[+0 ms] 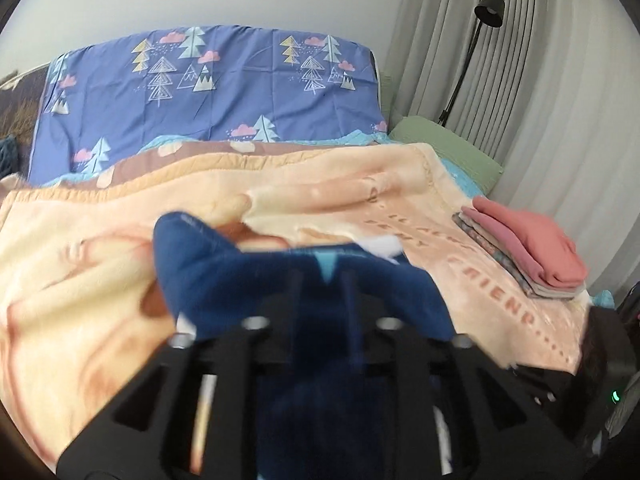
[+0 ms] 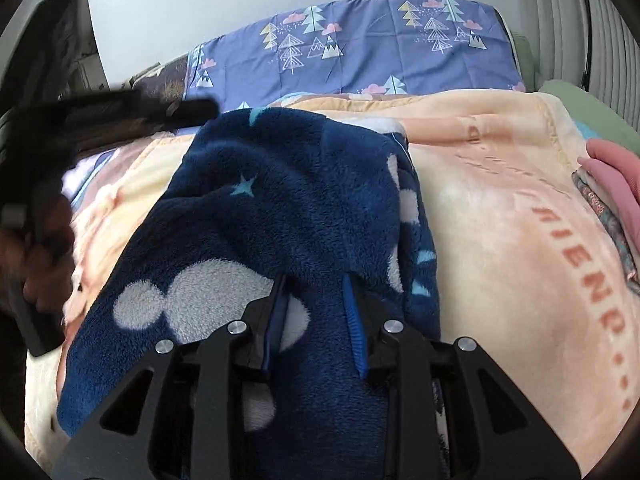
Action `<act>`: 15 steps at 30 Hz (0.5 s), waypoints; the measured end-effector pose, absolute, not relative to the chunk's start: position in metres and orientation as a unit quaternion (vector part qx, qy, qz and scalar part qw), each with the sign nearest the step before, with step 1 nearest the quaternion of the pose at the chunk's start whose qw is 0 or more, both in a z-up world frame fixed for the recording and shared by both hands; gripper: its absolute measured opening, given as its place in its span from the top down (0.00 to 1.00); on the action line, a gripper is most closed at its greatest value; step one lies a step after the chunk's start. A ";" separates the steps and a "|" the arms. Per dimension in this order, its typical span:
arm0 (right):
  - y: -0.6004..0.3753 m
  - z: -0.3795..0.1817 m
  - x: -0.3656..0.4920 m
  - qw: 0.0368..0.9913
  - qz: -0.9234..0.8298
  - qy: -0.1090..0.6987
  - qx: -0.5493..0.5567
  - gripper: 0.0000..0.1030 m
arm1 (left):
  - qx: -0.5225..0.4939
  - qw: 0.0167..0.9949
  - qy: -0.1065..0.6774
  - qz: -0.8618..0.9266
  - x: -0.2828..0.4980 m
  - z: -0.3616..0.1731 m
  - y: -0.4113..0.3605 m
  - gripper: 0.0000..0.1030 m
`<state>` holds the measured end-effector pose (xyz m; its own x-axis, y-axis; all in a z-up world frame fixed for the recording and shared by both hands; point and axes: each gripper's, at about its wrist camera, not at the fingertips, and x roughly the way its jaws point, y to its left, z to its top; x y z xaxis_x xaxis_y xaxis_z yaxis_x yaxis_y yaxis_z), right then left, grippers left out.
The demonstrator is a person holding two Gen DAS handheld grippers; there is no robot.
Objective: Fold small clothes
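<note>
A small navy fleece garment (image 2: 256, 216) with white shapes and pale blue stars lies bunched on the peach blanket (image 2: 500, 216). My right gripper (image 2: 316, 292) is shut on a fold of it, with fleece pinched between the blue pads. In the left wrist view the same garment (image 1: 240, 272) is lifted and blurred, and my left gripper (image 1: 320, 284) is shut on its edge. The left gripper's black body also shows in the right wrist view (image 2: 100, 112) at the upper left, above the blanket.
A stack of folded clothes (image 1: 528, 248) with a pink piece on top sits on the blanket's right side; it also shows in the right wrist view (image 2: 612, 192). A purple tree-print pillow (image 1: 208, 92), green pillow (image 1: 448, 148), floor lamp (image 1: 476, 48) and curtains (image 1: 560, 100) stand behind.
</note>
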<state>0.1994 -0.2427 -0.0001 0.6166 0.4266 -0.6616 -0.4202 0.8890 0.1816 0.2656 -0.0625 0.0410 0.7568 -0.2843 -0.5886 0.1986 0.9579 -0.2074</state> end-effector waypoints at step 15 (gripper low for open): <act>-0.235 0.076 0.193 0.908 0.251 0.334 -0.030 0.64 | 0.024 0.918 0.388 -0.080 0.299 -0.026 -0.081 0.64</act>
